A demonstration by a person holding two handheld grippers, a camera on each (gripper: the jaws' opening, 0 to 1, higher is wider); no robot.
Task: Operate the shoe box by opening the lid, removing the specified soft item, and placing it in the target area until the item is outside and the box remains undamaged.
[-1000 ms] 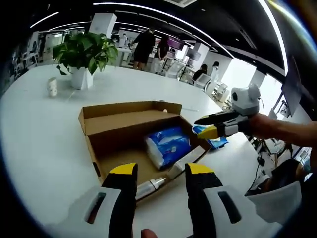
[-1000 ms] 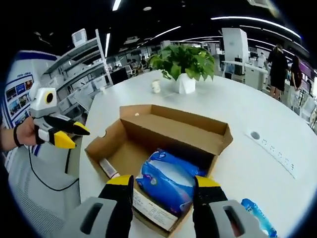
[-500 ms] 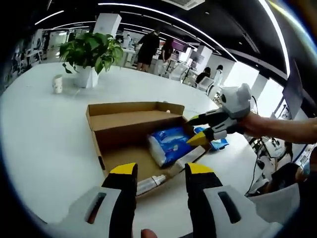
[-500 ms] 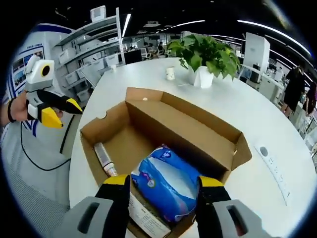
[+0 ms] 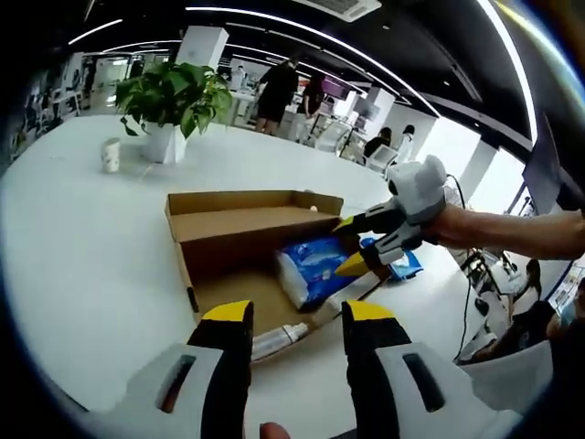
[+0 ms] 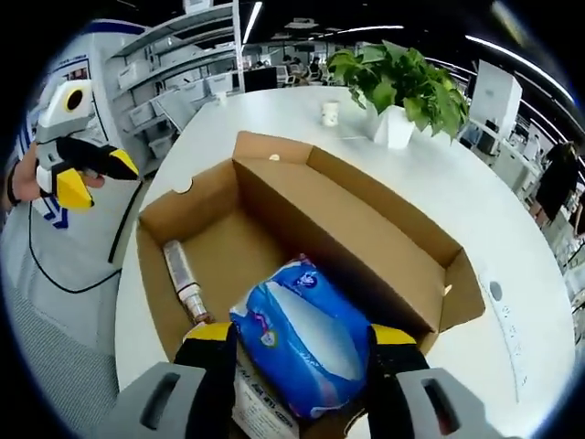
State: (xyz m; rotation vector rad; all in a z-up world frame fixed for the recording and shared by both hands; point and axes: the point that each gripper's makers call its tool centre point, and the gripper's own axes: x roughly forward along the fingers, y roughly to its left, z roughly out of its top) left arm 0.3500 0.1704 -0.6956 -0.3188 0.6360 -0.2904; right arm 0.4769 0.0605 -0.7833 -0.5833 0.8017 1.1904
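Shoe box (image 6: 274, 229) open at frame centre; blue soft pack (image 6: 306, 343) not yet gripped.

In the right gripper view, the right gripper (image 6: 297, 352) is seen at lower centre with jaws apart, straddling the pack, which lies against the near wall inside the box. A small bottle (image 6: 183, 279) lies at lower left of the box floor. In the left gripper view, the left gripper (image 5: 292, 325) is held back at bottom centre, jaws apart, empty, clear of the box. Whether the right jaw tips touch the pack or the cardboard rim cannot be told, the view being very close. Risk is judged as follows: if the rim is caught in the closing jaws, the wall could be creased or torn; a shallow pinch on slick wrap could slip during lifting.
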